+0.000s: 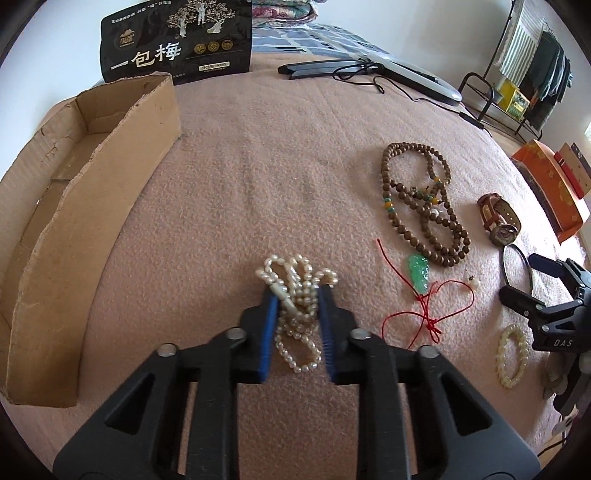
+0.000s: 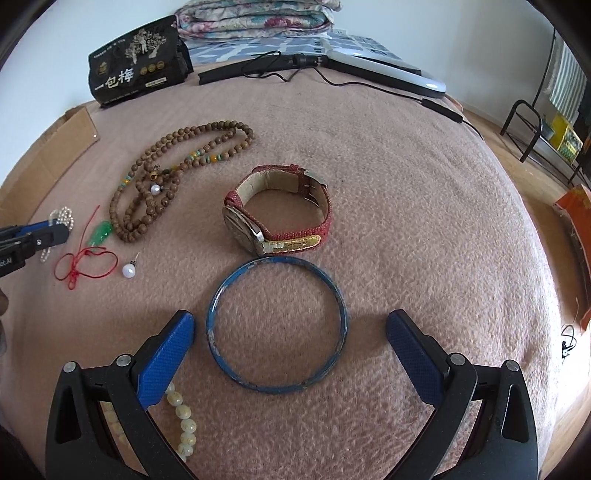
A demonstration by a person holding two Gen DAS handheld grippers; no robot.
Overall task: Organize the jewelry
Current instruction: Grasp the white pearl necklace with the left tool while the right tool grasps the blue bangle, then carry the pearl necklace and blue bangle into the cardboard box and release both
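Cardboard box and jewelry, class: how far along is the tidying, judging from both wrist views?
Barely begun. The part of the cardboard box that shows holds no jewelry. In hand: the left gripper is shut on the pearl necklace. The right gripper is open at the blue bangle. Left on the blanket: wooden beads, watch, jade pendant, pearl earring, pale bead bracelet.

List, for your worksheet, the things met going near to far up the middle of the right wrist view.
Blue ring bangle → red-strapped wristwatch → black cable → folded floral quilts.
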